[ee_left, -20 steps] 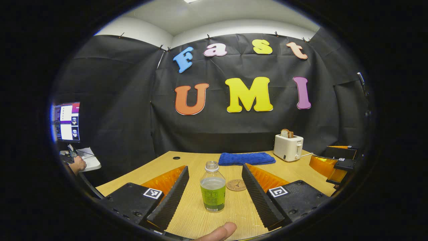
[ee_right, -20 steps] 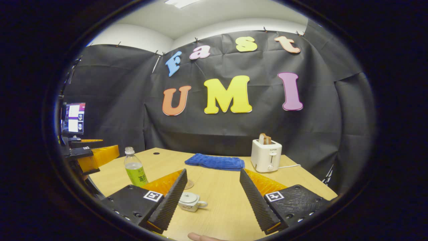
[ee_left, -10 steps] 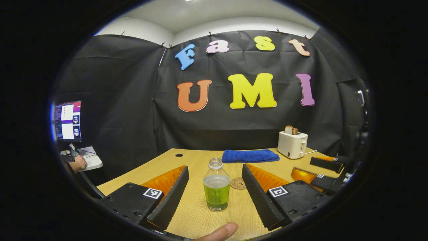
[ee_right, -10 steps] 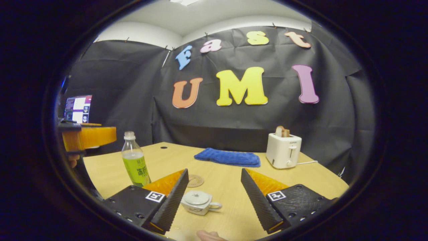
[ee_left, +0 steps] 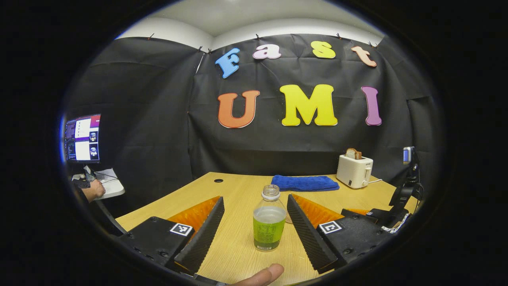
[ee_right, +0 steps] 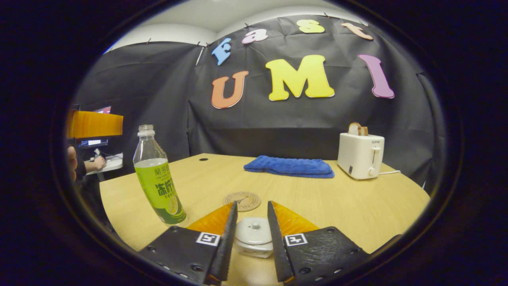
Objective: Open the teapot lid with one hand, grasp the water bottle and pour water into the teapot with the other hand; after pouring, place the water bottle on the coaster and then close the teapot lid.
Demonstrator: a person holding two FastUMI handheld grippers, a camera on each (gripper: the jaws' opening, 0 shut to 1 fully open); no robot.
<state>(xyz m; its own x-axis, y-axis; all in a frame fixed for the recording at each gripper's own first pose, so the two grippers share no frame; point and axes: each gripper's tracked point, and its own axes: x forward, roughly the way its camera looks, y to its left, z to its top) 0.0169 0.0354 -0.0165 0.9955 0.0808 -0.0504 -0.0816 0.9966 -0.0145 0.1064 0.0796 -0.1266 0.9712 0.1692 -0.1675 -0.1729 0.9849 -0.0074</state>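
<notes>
Teapot (ee_right: 254, 237) sides hidden between jaws

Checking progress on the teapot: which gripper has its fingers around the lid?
The right gripper; its fingers flank the teapot lid. The left gripper stands wide around the water bottle.

Open left tongs (ee_left: 254, 222) flank the upright water bottle (ee_left: 269, 222).
</notes>
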